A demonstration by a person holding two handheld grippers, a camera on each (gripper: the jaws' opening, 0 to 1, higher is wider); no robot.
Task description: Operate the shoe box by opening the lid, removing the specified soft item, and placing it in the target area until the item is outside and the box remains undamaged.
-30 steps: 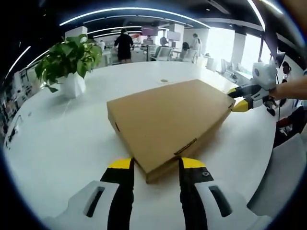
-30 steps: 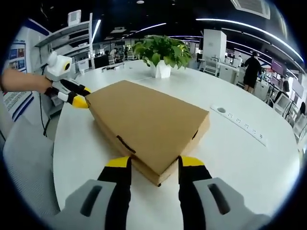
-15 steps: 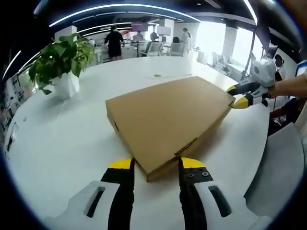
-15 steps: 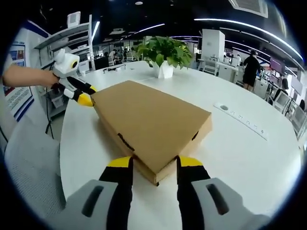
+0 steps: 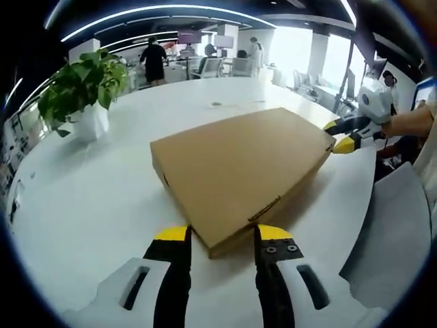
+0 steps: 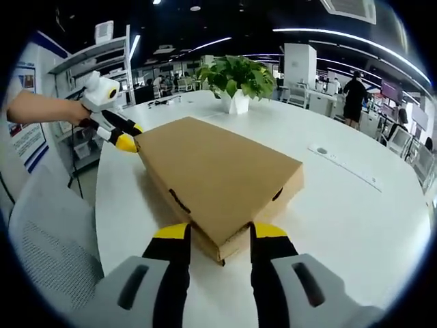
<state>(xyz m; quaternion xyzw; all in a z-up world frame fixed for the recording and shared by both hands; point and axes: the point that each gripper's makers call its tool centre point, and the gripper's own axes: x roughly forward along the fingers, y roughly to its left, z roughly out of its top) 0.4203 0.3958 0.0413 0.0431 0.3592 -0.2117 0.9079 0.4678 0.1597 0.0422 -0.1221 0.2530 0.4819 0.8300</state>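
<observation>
A flat brown cardboard shoe box [image 5: 239, 164] lies on the white table [image 5: 89, 205] with its lid down. My left gripper [image 5: 222, 234] is open, its yellow-tipped jaws straddling the box's near corner. At the box's far right corner my right gripper [image 5: 339, 136] is held by a hand, its jaws apart around that corner. In the right gripper view the same box [image 6: 218, 167] points a corner between the open jaws of the right gripper [image 6: 219, 231]. The left gripper [image 6: 125, 137] sits at the far left corner. The box's contents are hidden.
A leafy plant in a white pot [image 5: 89, 116] stands at the back of the table [image 6: 355, 219], also seen as the plant [image 6: 237, 92]. A socket strip [image 6: 341, 165] lies to the right. Grey chair backs [image 5: 386, 239] [image 6: 44, 239] flank the table edge. People stand far behind.
Both views have shifted a little with the hands. The box has stayed closed and in place, and both grippers have stayed at their corners.
</observation>
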